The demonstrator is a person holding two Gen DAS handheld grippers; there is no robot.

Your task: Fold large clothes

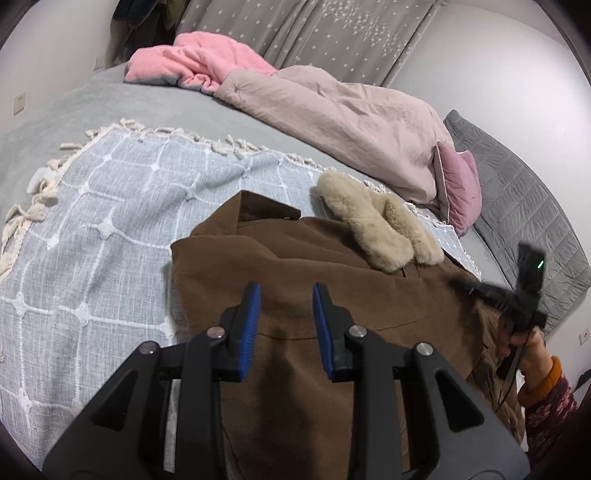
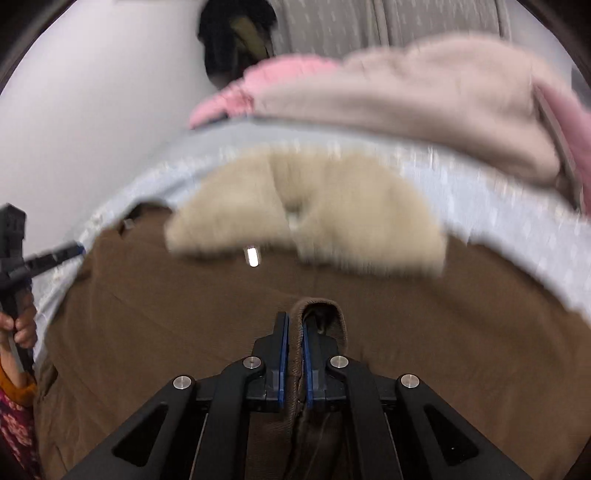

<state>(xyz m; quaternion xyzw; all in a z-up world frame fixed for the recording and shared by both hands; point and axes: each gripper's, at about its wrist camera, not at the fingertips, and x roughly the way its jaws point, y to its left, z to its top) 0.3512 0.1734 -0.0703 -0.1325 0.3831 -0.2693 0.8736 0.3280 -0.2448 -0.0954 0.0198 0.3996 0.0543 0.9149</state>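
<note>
A brown coat (image 1: 295, 288) with a beige fur collar (image 1: 373, 225) lies on a pale blue checked throw (image 1: 110, 236) on the bed. My left gripper (image 1: 286, 295) is open and empty, just above the coat's folded left part. My right gripper (image 2: 294, 325) is shut on a ribbed brown cuff (image 2: 321, 314) of the coat, held over the coat's middle (image 2: 184, 314), below the fur collar (image 2: 306, 218). The right gripper also shows at the right edge of the left wrist view (image 1: 458, 284). The right wrist view is blurred.
A pink-beige duvet (image 1: 351, 122), a pink fleece blanket (image 1: 199, 62) and a mauve cushion (image 1: 461, 184) lie along the far side of the grey bed (image 1: 55, 122). A grey quilted headboard (image 1: 528, 221) is at the right. Curtains (image 1: 314, 33) hang behind.
</note>
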